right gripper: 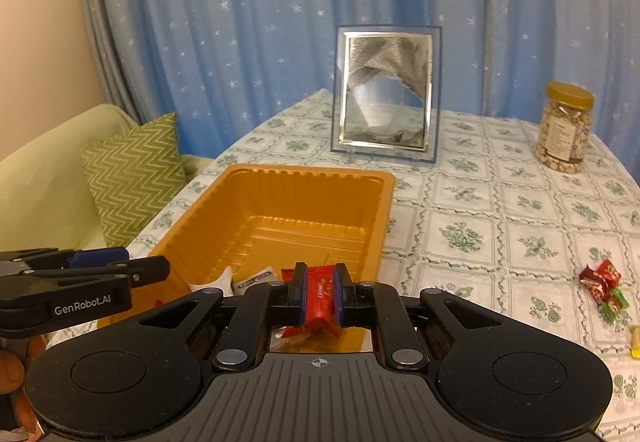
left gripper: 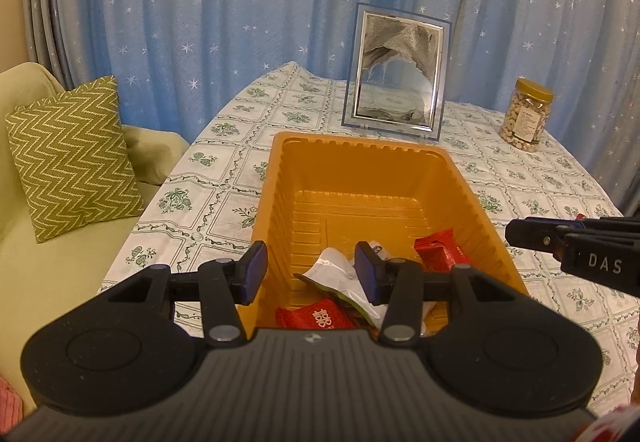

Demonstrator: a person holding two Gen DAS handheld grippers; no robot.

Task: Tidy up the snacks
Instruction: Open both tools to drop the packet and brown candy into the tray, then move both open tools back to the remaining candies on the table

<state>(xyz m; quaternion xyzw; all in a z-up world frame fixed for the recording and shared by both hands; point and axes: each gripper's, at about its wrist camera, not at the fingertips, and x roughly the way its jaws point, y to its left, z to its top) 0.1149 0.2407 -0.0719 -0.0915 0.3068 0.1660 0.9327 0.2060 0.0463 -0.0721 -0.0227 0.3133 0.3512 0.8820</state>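
Note:
An orange plastic tray [left gripper: 472,197] stands on the tablecloth and holds several snack packets: a white and green one [left gripper: 340,278], a red one [left gripper: 438,252] and a red one with white characters [left gripper: 320,318]. My left gripper [left gripper: 310,274] is open and empty over the tray's near left corner. My right gripper [right gripper: 320,296] is shut on a red snack packet [right gripper: 319,300] above the tray's [right gripper: 376,209] near right edge. It also shows in the left wrist view [left gripper: 532,236], at the right of the tray.
Loose wrapped candies [right gripper: 604,290] lie on the tablecloth at the right. A framed picture [right gripper: 386,93] stands behind the tray, with a jar of nuts [right gripper: 566,127] at the far right. A sofa with a green zigzag cushion [left gripper: 68,157] is left of the table.

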